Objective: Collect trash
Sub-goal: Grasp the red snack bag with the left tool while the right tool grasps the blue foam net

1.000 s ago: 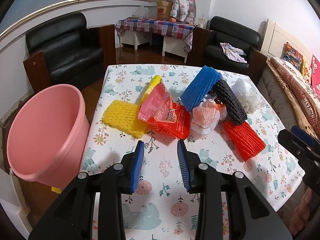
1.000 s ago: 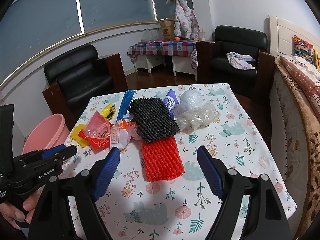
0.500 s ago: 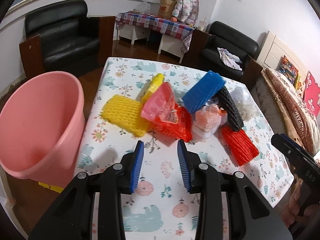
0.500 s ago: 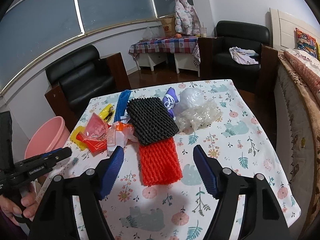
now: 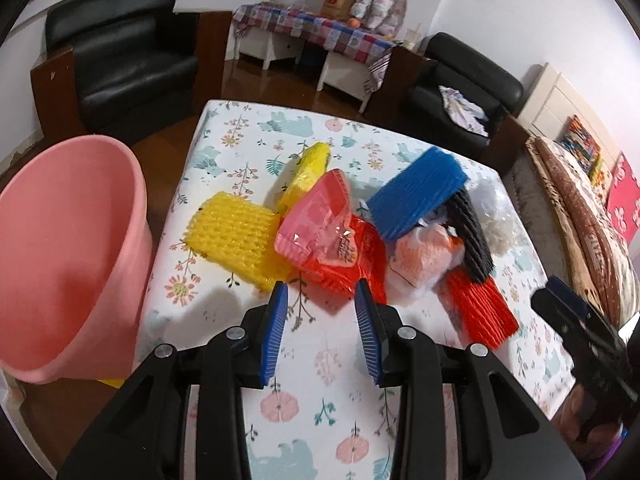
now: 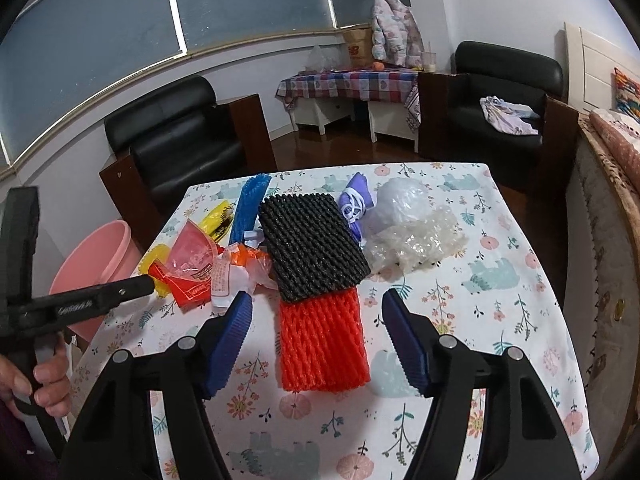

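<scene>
Trash lies heaped on a floral tablecloth [image 5: 320,364]: a yellow foam net [image 5: 236,240], a pink and red snack wrapper [image 5: 320,228], a blue foam net [image 5: 416,196], a black foam net [image 6: 312,240], a red foam net [image 6: 320,340] and clear plastic bags [image 6: 412,232]. My left gripper [image 5: 322,296] is open and empty, just short of the red wrapper. My right gripper [image 6: 316,308] is wide open and empty, its fingers either side of the red foam net and above it. A pink bucket [image 5: 64,256] stands at the table's left edge.
Black armchairs [image 5: 120,56] and a side table with a checked cloth [image 5: 312,32] stand behind the table. A bed [image 5: 592,216] runs along the right. The left gripper shows in the right wrist view [image 6: 148,284] beside the wrappers.
Both grippers have moved forward and lower toward the trash heap. The left one has closed in on the red wrapper, the right one on the red foam net. Both stayed open.
</scene>
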`<state>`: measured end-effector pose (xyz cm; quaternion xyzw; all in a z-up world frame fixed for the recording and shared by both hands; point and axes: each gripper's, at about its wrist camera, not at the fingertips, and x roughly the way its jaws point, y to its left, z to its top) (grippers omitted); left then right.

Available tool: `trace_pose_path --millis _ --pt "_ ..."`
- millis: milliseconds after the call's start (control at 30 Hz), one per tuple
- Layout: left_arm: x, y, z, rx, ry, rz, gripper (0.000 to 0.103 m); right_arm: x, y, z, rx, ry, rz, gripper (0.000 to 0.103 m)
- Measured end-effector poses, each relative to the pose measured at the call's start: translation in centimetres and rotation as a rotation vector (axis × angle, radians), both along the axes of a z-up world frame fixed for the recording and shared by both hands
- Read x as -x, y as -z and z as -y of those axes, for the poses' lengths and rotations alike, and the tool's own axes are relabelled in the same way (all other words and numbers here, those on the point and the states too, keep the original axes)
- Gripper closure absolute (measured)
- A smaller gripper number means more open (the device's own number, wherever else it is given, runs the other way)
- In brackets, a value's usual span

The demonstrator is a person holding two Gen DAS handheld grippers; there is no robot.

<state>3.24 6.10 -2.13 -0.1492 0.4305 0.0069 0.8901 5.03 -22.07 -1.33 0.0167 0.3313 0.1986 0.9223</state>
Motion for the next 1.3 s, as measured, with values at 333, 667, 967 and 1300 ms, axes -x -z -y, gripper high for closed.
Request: trace_pose_path --millis 333,667,967,1300 --pt "-2.4 0.8 -0.8 0.026 -0.041 -0.047 0.069 -1.4 -0.5 -0.9 -0.012 -0.021 0.003 0.037" --pt "-1.1 -0.4 -0.7 0.015 -0.004 0.042 0.095 -2.8 -2.0 -3.3 -0.032 -0.085 0.014 0.037" --pt "0.9 -3.2 -0.5 -0.038 0.048 0.149 0.095 -5.1 -3.3 -6.3 -0.057 -0.148 0.032 0.042" --pt "0.9 -2.4 -0.4 -0.052 0.058 0.127 0.095 -10.3 -2.7 -7.1 -0.096 -0.146 -0.075 0.049"
